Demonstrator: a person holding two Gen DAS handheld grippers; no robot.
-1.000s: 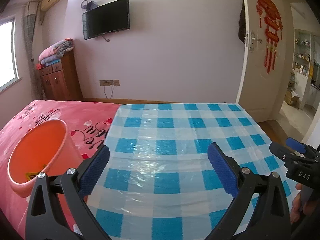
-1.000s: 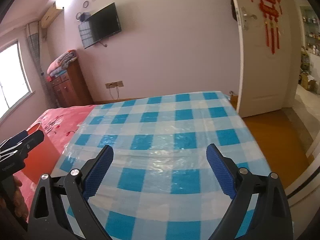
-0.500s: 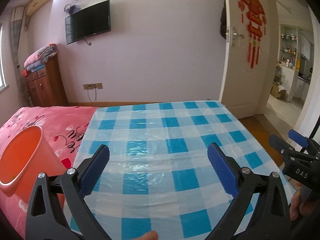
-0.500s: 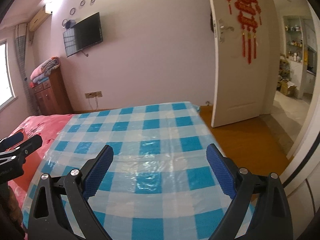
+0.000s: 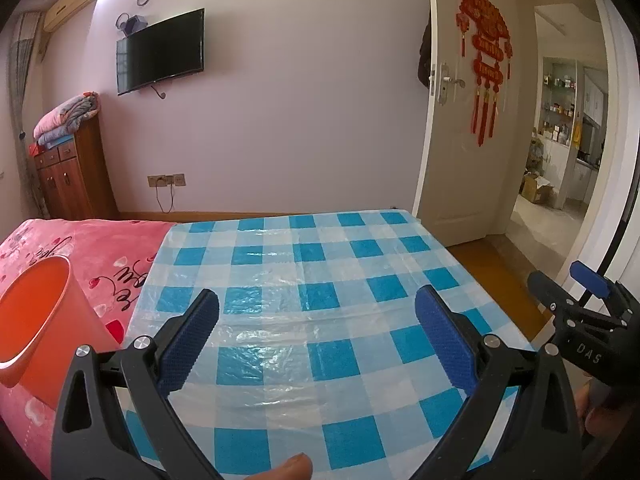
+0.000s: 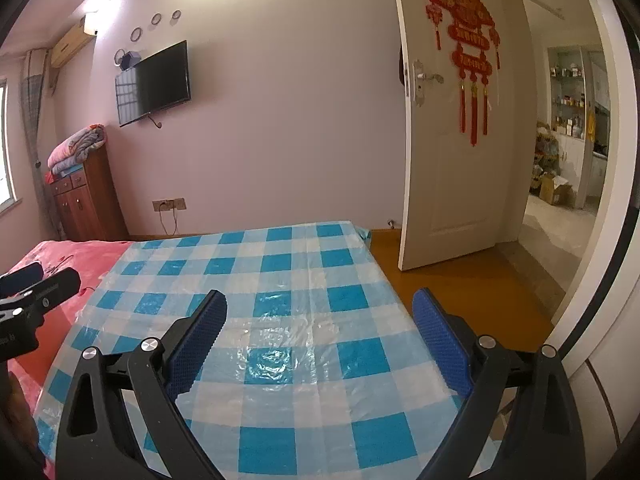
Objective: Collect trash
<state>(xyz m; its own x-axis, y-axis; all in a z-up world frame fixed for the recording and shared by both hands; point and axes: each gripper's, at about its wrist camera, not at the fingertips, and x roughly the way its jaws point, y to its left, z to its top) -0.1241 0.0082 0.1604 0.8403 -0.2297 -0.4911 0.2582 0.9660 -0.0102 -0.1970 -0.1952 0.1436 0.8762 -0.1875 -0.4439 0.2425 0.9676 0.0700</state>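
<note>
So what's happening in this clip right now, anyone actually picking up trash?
Not at this moment. A person holds both grippers above a blue-checked plastic sheet spread on a bed. The left gripper and the right gripper are both open and hold nothing. An orange bin sits on the pink blanket to the left, upright with its mouth open. No trash shows on the sheet or the blanket in either view.

A dark television (image 5: 161, 51) hung on the far lilac wall (image 5: 312, 100); rightward, a white door (image 6: 448, 152) stood open.
</note>
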